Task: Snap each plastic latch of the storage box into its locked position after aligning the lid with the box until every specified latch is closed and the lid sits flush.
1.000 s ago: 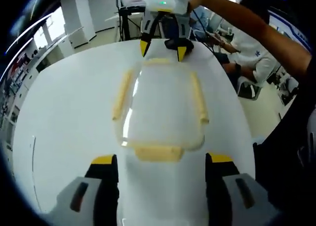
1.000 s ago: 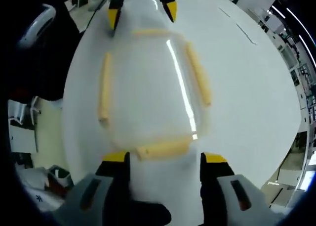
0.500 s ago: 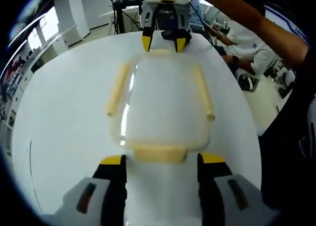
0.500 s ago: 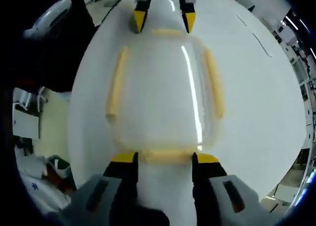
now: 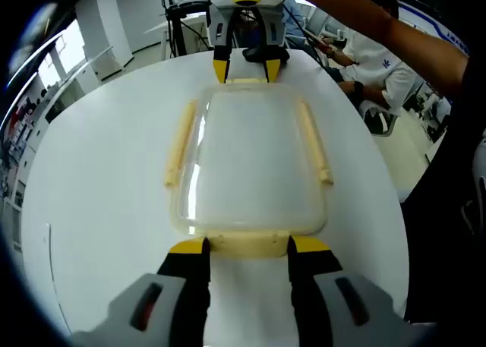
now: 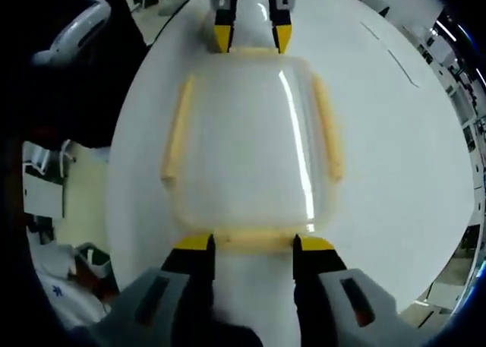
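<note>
Closing stage: lid (image 5: 254, 161) sits on box (image 6: 247, 142), mid worktop (image 5: 99, 165).
Left gripper (image 5: 247, 246): fingers spread, straddling near end latch (image 5: 247, 243).
Right gripper (image 6: 250, 242): fingers spread around opposite end latch (image 6: 250, 239).
Left to do: side latches look unsnapped.

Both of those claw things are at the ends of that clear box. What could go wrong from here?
1. The left gripper and right gripper each straddle an end latch; uneven pushing might slide the storage box across the smooth white table.
2. The long side latches look splayed outward, so the lid may lift there.
</note>
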### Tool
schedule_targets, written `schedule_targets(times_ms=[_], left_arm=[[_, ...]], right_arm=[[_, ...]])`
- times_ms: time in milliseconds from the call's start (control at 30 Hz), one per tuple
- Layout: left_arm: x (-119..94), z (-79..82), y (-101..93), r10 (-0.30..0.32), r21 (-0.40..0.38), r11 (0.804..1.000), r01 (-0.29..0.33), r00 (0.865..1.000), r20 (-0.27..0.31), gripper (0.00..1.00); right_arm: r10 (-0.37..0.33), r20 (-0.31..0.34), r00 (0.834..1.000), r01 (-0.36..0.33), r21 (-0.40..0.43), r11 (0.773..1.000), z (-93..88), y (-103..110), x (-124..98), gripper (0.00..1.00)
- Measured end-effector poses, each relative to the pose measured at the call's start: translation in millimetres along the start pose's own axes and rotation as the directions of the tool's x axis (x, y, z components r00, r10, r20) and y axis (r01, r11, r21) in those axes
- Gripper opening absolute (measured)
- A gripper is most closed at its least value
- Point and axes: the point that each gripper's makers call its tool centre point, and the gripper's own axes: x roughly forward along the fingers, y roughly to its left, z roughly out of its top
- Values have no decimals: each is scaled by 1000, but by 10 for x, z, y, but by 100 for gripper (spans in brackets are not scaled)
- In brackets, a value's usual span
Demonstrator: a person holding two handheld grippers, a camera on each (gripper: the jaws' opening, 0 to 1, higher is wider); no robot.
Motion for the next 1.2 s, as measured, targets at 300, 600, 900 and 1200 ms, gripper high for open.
schedule_targets(times_ms=[300, 600, 900, 1200], left_arm=[[-31, -2, 17, 5, -29, 1000, -3, 999, 53, 38], [-46, 14, 9, 7, -29, 1000, -5, 998, 63, 38], [-55, 8, 4, 6, -26, 1000, -5, 1000, 29, 38], [-67, 2, 6, 7, -30, 1000, -5, 996, 93, 38]], right_arm=[[1, -10, 1000, -1, 14, 1000, 14, 16, 12, 39], [7, -32, 999, -6, 24, 1000, -3, 7, 7, 38], [3, -16, 1000, -2, 36, 999, -17, -8, 5, 38], [-1, 13, 1000, 0, 50, 999, -31, -22, 4, 37]])
